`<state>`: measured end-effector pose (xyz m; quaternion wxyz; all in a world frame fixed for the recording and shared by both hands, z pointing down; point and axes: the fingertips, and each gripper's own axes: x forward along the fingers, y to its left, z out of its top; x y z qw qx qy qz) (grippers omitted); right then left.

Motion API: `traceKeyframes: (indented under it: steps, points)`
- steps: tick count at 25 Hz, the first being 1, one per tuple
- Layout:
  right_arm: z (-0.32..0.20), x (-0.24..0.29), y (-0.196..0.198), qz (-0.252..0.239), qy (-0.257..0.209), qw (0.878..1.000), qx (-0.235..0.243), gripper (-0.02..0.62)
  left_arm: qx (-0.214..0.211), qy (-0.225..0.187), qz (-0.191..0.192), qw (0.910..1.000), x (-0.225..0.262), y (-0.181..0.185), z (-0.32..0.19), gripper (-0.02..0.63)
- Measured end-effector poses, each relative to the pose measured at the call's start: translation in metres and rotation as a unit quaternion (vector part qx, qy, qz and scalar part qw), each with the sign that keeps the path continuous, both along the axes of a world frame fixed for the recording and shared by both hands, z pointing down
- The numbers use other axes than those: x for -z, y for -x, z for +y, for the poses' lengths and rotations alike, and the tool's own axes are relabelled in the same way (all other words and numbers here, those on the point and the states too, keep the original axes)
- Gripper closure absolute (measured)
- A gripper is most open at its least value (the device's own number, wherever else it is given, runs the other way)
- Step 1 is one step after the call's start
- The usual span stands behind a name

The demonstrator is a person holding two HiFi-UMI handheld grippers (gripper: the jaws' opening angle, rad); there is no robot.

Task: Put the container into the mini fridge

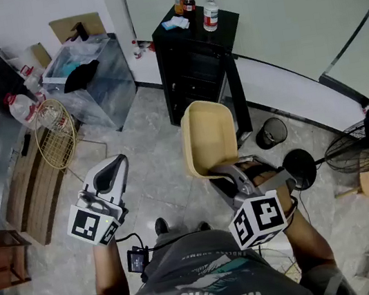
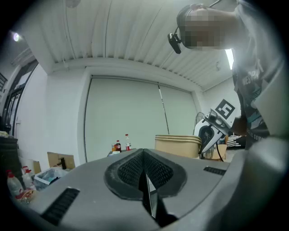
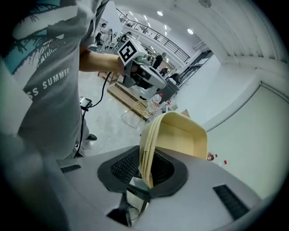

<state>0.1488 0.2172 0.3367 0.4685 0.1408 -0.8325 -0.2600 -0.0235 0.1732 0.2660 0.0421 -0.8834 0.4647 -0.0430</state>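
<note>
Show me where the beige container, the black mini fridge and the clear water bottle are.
beige container (image 1: 208, 134): head view, on the middle of its inside.
black mini fridge (image 1: 189, 72): head view, on its dark front.
water bottle (image 1: 210, 13): head view, on its body below the red cap.

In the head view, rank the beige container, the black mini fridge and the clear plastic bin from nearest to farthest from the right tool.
1. The beige container, its rim clamped in the right tool, just ahead.
2. The black mini fridge, farther ahead against the wall.
3. The clear plastic bin, farthest, off to the left.
</note>
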Motion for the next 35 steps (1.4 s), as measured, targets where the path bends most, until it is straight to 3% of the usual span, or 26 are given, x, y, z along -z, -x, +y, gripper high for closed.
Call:
traceKeyframes:
  steps: [21, 35]
  points:
    - [-0.003, -0.014, -0.012, 0.011, -0.002, 1.0, 0.029, 0.514, 0.022, 0.011, -0.007, 0.9997, -0.011, -0.017, 0.02, 0.591]
    - [-0.055, -0.024, 0.048, 0.018, 0.004, 1.0, -0.021, 0.514, -0.02, 0.008, 0.005, 0.9998, -0.011, 0.04, -0.046, 0.592]
